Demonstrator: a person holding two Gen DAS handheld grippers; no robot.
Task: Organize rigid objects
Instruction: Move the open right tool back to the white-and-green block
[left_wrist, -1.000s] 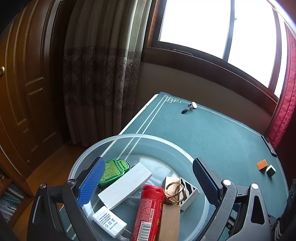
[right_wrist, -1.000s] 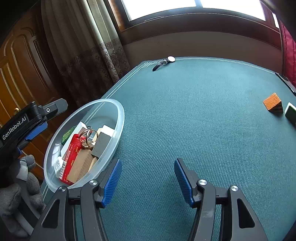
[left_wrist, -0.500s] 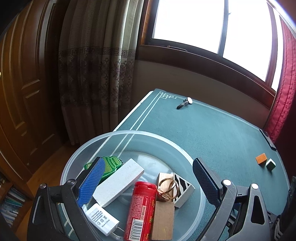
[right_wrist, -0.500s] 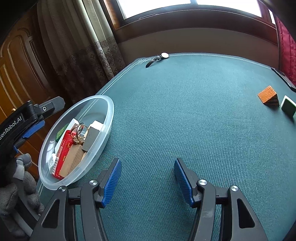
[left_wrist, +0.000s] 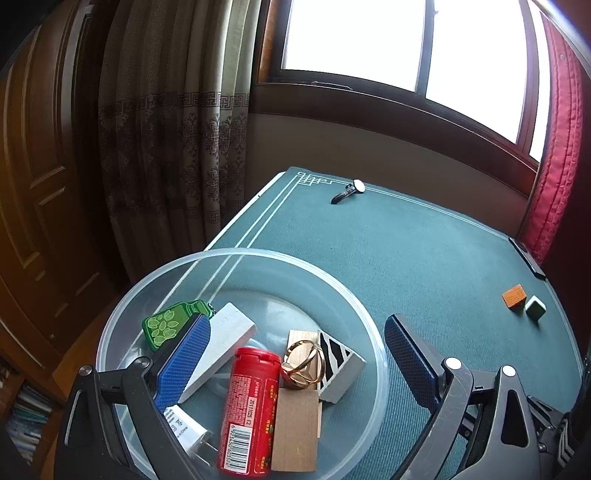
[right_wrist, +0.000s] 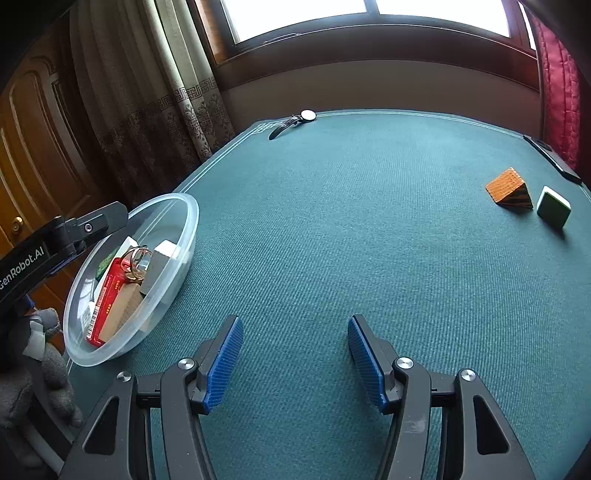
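A clear plastic bowl (left_wrist: 240, 253) stands at the table's left corner. It holds a red tube (left_wrist: 251, 410), a wooden block (left_wrist: 295, 428), a gold ring puzzle (left_wrist: 303, 363), a striped wedge (left_wrist: 341, 363), a white block (left_wrist: 229, 332), a green bottle-shaped tag (left_wrist: 164, 325) and a white charger (left_wrist: 184, 430). My left gripper (left_wrist: 295, 325) hovers open over the bowl, holding nothing. My right gripper (right_wrist: 294, 325) is open and empty above the bare green cloth. To its far right lie an orange wedge (right_wrist: 508, 188) and a green-and-white tile (right_wrist: 553, 210).
A wristwatch (right_wrist: 295, 120) lies near the far left corner of the green table (right_wrist: 351, 221). A flat black object (right_wrist: 552, 158) sits at the right edge. Curtains and a wooden door stand left of the table, and a window wall runs behind it.
The right gripper has swung right, so the bowl slid left in its view and the orange wedge came nearer the centre. The left gripper shifted slightly over the bowl. Both stay open.
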